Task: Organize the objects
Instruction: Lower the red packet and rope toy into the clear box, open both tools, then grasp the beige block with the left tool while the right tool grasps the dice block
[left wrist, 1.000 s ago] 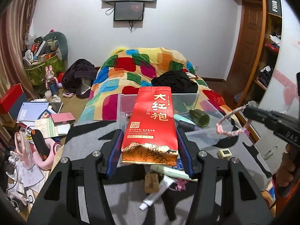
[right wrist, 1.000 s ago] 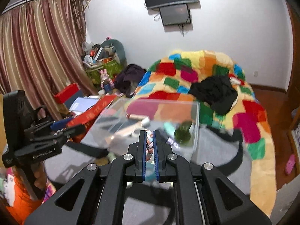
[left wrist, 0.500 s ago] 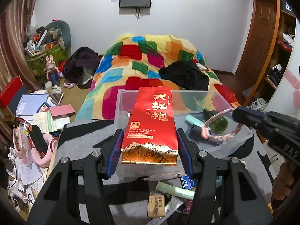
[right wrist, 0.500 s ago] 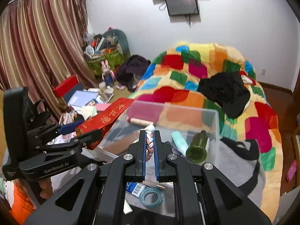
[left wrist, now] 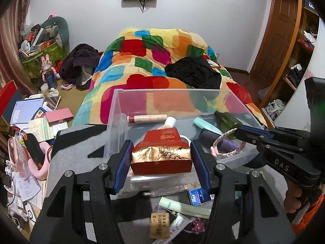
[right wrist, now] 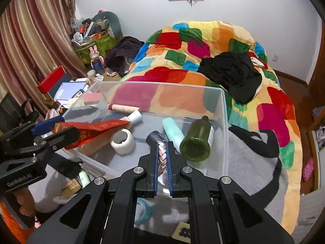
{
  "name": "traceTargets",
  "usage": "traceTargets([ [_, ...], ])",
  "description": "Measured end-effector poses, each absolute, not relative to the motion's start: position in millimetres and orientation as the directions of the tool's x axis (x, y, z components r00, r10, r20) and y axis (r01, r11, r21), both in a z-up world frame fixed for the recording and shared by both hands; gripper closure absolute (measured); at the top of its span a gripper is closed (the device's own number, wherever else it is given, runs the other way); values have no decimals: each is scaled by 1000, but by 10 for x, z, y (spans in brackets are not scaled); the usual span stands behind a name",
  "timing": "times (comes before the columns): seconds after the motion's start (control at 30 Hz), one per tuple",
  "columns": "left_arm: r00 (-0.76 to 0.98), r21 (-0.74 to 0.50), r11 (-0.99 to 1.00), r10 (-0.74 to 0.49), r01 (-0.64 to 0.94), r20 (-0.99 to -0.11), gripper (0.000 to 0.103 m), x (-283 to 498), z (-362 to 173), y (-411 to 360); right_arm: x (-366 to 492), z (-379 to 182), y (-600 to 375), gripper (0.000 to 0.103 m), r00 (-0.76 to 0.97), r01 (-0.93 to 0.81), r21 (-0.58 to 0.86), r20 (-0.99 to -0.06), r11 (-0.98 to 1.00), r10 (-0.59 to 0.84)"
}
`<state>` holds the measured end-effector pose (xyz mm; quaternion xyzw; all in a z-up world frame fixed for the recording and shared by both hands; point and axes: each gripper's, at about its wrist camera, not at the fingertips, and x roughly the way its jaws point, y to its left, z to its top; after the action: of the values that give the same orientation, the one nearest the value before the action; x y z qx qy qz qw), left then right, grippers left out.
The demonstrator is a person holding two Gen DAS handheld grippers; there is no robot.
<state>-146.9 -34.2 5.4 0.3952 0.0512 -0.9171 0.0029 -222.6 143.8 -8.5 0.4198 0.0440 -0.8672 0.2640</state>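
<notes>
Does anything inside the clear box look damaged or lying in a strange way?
The green bottle lies on its side in the clear box. The red tea bag, held by the left gripper, looks crumpled at its base.

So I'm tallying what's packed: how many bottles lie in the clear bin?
1: a green glass bottle lying on its side at the right of the clear bin. Others may hide behind the red packet.

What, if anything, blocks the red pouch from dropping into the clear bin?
Nothing visible blocks it. The left gripper holds the red pouch tipped over the open clear bin; the tape roll and a white-capped tube lie beneath it.
</notes>
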Motion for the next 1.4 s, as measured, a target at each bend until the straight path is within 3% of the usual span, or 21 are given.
traceTargets([
  [0.07, -688, -88, -995, 34, 44, -725, 43, -1445, 80, -325, -2196, -63, 1430, 90, -516, 498, 127, -751, -858, -411],
  [0.13, -695, -87, -995, 32, 45, -718, 39, -1411, 118, -332, -2141, -27, 1444, 74, -530, 501, 111, -745, -858, -405],
  [0.23, -713, -80, -996, 29, 39, -701, 35, -1327, 199, -319, -2030, 59, 1480, 61, -560, 507, 90, -722, -857, -407],
  [0.43, -745, -75, -997, 27, 31, -667, 18, -1109, 352, -318, -1831, 177, 1557, 42, -595, 518, 54, -695, -854, -404],
  [0.63, -747, -29, -999, 7, 16, -665, 18, -898, 345, -314, -1693, 198, 1726, 33, -612, 510, 47, -683, -859, -400],
  [1.1, -640, -20, -999, -14, 47, -768, 17, -658, -282, -448, -1619, -273, 2078, 31, -543, 446, 93, -763, -890, -351],
  [1.37, -586, -106, -993, 57, 50, -809, 36, -687, -510, -496, -1674, -610, 2061, 32, -470, 411, 129, -818, -902, -331],
  [1.4, -583, -107, -993, 59, 49, -811, 38, -696, -522, -488, -1679, -621, 2051, 37, -465, 413, 130, -821, -902, -331],
])
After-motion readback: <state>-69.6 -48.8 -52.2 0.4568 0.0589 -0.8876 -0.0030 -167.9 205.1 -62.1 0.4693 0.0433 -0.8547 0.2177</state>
